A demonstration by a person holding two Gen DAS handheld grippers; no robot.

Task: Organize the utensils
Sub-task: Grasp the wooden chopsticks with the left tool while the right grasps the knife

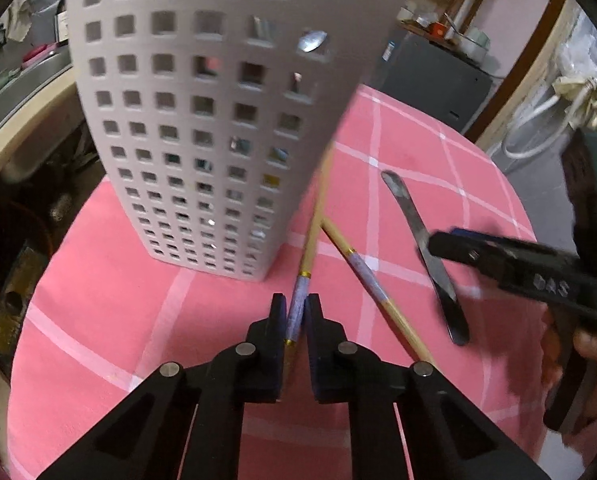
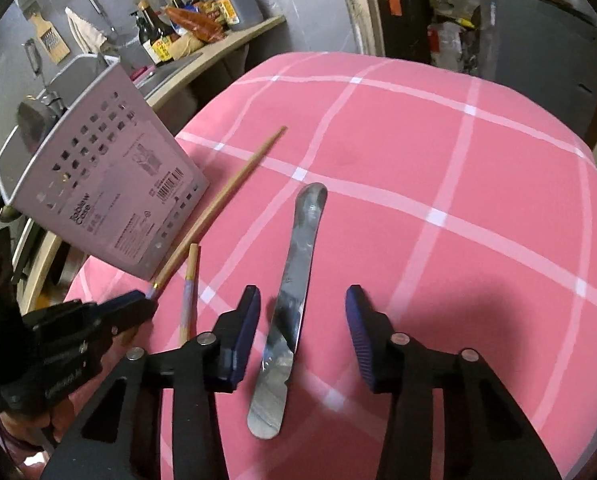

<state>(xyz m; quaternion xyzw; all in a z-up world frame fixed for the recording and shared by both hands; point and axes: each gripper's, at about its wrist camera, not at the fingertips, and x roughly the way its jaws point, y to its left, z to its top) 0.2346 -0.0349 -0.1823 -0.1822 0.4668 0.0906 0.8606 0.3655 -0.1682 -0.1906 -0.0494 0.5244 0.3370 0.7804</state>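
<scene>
Left gripper (image 1: 297, 314) pinched on one chopstick (image 1: 312, 236) just right of the holder (image 1: 202, 120), far tip beside its wall. Right gripper (image 2: 303, 330) spread wide astride the knife (image 2: 286, 308), lying flat on the tablecloth (image 2: 458, 160). Second chopstick (image 1: 372, 280) loose between. Best lifted steeply, tip cleared over the rim before release.

Two chopsticks: one (image 1: 298, 312) pinched at its patterned grip, the other (image 1: 372, 282) lying on the cloth. One metal knife (image 2: 288, 300). One white perforated holder (image 1: 218, 120), with utensils inside glimpsed through the holes, too hidden to count. Two grippers: the left (image 1: 296, 316) and the right (image 2: 302, 320). One pink checked cloth (image 2: 458, 184). On the far counter stand several bottles (image 2: 158, 36), perhaps five or six; the exact number cannot be told.
</scene>
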